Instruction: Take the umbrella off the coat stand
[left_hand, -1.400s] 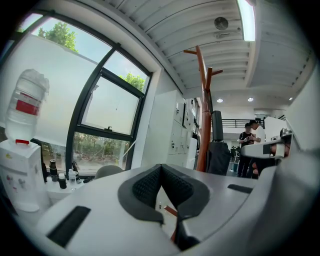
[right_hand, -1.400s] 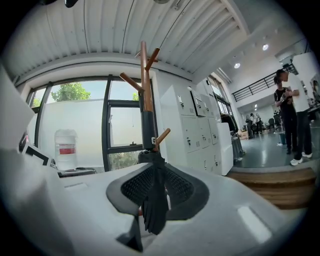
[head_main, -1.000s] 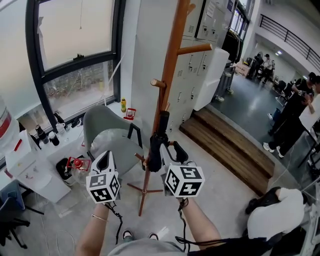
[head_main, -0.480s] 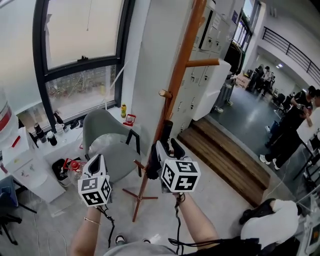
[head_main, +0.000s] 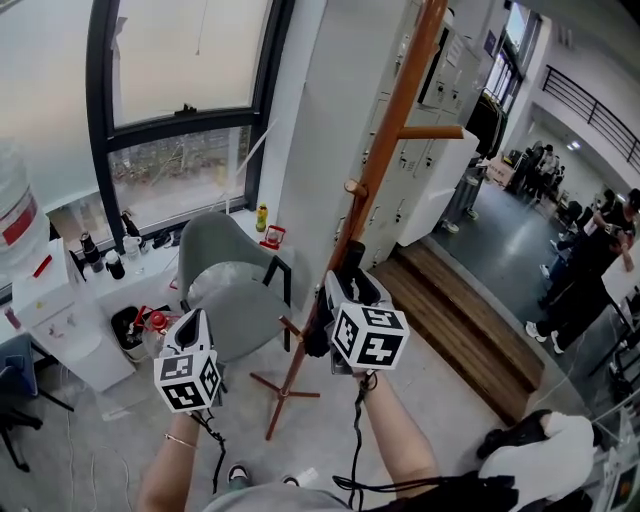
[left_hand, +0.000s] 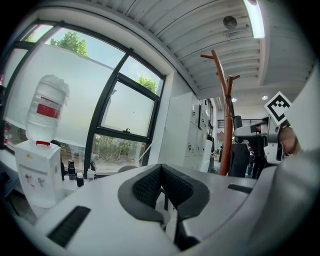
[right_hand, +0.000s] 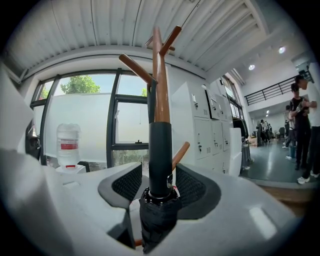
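Hanging where, the umbrella (right_hand: 160, 150)?
Against the coat stand (right_hand: 161, 95) pole, between the pads of the right claw (right_hand: 159, 186), which stand wide apart, clear of its handle.
And the left claw (left_hand: 162, 181)?
Pads together, nothing in it.

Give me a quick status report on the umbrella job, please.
Left gripper shut, empty. Right gripper open, umbrella between its jaws, ungripped. Coat stand directly behind.

Black umbrella (head_main: 316, 330) against a wooden coat stand (head_main: 395, 110) (right gripper (head_main: 350, 285) at its handle)
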